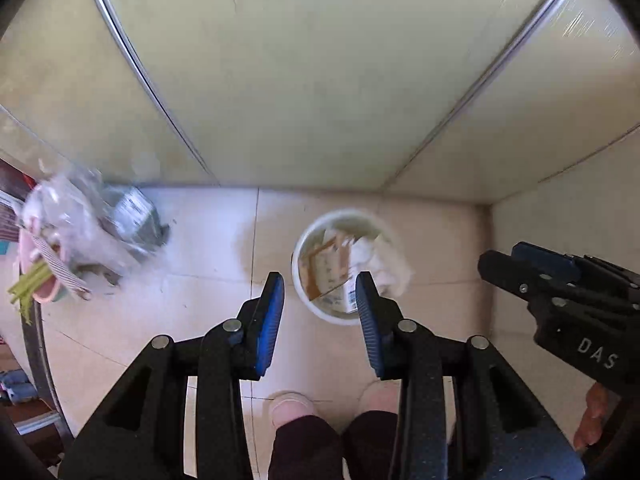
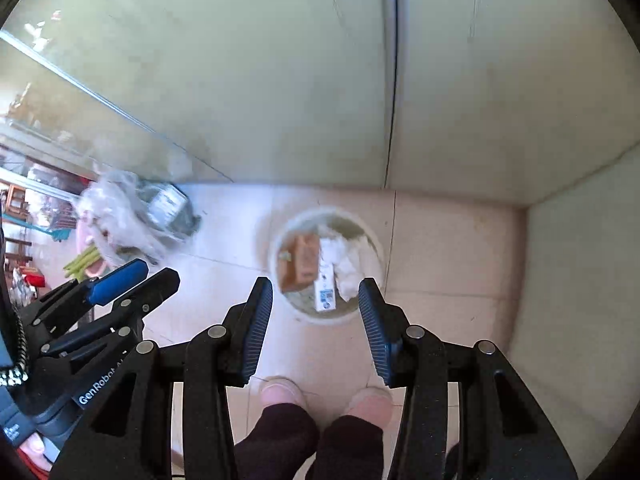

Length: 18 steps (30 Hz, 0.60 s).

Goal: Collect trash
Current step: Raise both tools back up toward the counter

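The round white plastic bin (image 1: 340, 318) looks smooth; inside lie a brown cardboard carton (image 2: 302, 262) and crumpled white tissue paper (image 2: 346, 266). Glossy beige floor tiles (image 1: 192, 312) reflect light. Far left, a crinkled clear plastic bag (image 1: 80, 220) shines. Both grippers' matt black plastic fingers carry ribbed blue rubber pads (image 1: 270, 320).

A: Soft daylight is spread evenly over both views; glare is seen on the pale tiled floor (image 1: 208, 248) toward the left.

B: Motion blur is noted on the crumpled clear plastic bag (image 1: 76, 216) and the round white bin (image 2: 326, 266). Straight lines are bent by the fisheye, and dark vignetting is found in the corners.
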Available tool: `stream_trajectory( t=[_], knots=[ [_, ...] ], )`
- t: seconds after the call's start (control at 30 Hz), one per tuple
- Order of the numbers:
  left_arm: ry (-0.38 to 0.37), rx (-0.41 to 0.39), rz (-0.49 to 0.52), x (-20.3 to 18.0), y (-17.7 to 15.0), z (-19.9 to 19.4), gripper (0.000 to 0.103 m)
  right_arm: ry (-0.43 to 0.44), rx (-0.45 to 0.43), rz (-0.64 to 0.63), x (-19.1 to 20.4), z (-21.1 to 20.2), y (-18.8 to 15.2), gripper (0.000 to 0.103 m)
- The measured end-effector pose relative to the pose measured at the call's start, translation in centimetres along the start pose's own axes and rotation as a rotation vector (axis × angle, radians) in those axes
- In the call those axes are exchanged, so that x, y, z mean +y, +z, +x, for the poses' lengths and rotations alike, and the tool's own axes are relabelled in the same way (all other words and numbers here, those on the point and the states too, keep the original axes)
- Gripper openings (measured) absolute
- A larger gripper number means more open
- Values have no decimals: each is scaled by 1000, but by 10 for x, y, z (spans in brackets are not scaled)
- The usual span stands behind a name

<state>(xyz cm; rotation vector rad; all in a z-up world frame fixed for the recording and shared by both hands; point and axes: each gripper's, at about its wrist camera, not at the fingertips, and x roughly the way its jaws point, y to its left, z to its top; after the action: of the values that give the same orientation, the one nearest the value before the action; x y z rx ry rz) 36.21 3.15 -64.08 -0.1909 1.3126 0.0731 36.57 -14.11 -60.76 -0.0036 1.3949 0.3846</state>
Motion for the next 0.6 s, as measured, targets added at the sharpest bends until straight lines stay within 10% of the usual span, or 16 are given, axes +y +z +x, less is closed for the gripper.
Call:
stream_trajectory(
  t=[0.6],
  knots=[
    [-34,-413,94,1,70,-408,46,-67,-488,-33,119,-383,34,41]
  ],
)
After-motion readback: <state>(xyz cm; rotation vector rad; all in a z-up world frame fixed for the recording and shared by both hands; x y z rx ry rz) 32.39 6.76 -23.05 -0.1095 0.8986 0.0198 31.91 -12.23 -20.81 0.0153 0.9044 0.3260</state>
